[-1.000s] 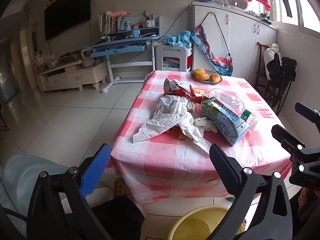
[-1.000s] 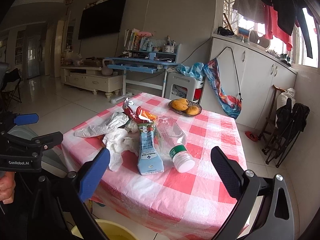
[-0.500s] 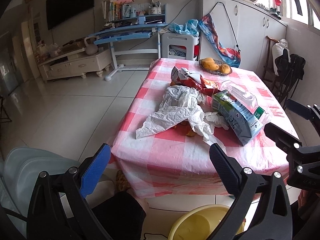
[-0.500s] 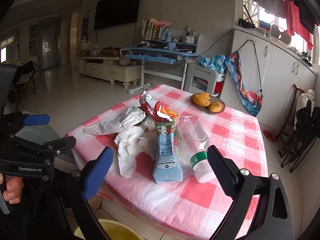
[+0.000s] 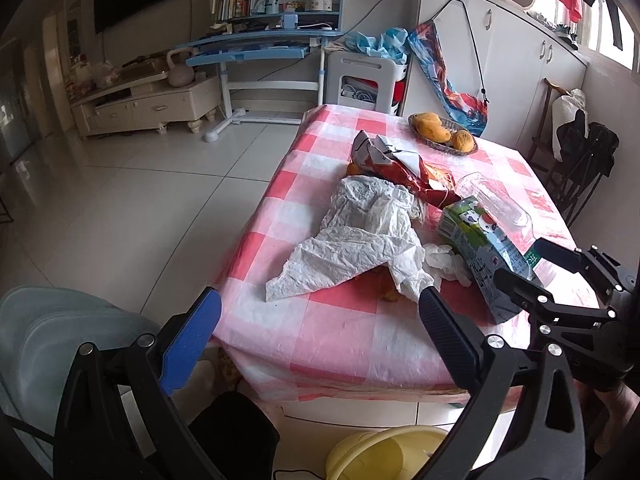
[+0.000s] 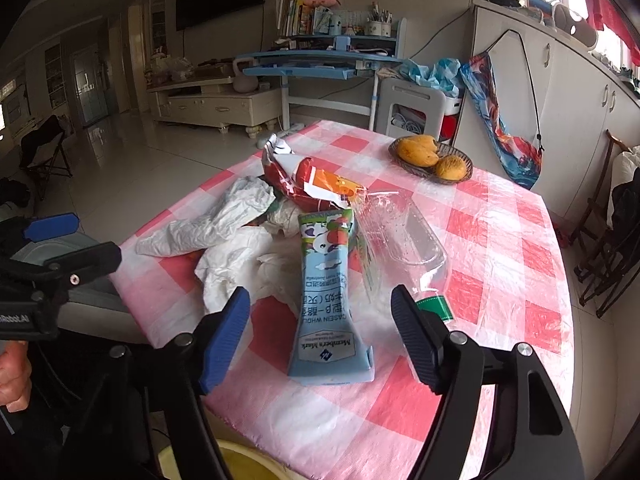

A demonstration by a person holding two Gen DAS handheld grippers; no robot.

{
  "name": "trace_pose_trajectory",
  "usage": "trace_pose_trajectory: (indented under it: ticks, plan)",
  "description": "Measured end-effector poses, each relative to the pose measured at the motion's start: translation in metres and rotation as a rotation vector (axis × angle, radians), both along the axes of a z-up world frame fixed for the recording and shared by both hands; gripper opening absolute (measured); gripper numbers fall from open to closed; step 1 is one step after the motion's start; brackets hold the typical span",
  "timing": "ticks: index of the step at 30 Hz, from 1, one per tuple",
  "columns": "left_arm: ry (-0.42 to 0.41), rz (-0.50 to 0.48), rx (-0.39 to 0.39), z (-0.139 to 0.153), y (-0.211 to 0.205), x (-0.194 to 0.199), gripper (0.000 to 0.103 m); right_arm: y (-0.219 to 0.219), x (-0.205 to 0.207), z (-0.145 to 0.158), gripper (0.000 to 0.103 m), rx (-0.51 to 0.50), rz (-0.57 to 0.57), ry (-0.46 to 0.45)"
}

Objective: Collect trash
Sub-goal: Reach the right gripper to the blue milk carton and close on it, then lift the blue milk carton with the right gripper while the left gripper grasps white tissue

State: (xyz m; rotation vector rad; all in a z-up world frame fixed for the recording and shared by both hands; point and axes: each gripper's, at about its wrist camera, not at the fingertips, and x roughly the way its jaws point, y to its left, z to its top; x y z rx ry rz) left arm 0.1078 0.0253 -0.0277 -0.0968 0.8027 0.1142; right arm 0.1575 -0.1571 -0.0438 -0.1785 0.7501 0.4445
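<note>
A flattened blue milk carton [image 6: 328,304] lies on the red-checked table [image 6: 508,240], base toward me. My right gripper [image 6: 320,328] hangs over its near end with jaws closing; the carton lies between them, pads clear of it. Beside it lie a clear plastic bottle [image 6: 404,236] with a green label, crumpled white paper [image 6: 224,224] and a red snack wrapper [image 6: 304,176]. My left gripper [image 5: 320,320] is open at the table's near edge, in front of the white paper [image 5: 360,240]. The carton [image 5: 480,252] and the right gripper [image 5: 560,276] show at right.
A yellow bin [image 5: 388,454] stands on the floor below the table's near edge. A basket of mangoes [image 6: 434,158] sits at the far side. A pale chair [image 5: 52,336] is at left, folded chairs [image 6: 608,256] at right. A person's hand [image 6: 14,376] holds the left gripper.
Both grippers have moved closer to the table and tilted down. The right gripper's jaws have narrowed and now straddle the carton's near end. The left gripper stays open.
</note>
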Motion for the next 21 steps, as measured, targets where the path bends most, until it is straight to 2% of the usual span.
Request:
trace_pose_trajectory:
  ticks: [6,10,14,15,16,19,21]
  plan:
    - [0.023,-0.067,0.032,-0.006,-0.014,0.040,0.096,0.000,0.015,-0.018,0.054,0.008,-0.007,0.073]
    - [0.045,-0.119,0.039,-0.014,-0.029,0.078,0.096,-0.003,0.019,-0.021,0.039,0.031,-0.009,0.104]
    - [0.087,-0.127,0.030,-0.029,-0.034,0.114,0.094,-0.008,0.020,-0.020,0.039,0.071,-0.014,0.119]
    - [0.102,-0.128,0.020,-0.033,-0.033,0.121,0.091,-0.009,0.020,-0.020,0.039,0.077,-0.014,0.121]
    - [0.121,-0.125,0.002,-0.038,-0.030,0.128,0.081,-0.009,0.020,-0.020,0.039,0.083,-0.013,0.123]
    - [0.146,-0.089,-0.130,-0.044,-0.009,0.138,0.062,-0.011,0.022,-0.019,0.039,0.111,-0.013,0.130]
    - [0.154,-0.086,-0.185,-0.045,0.001,0.141,0.049,-0.010,0.023,-0.018,0.039,0.127,-0.010,0.135]
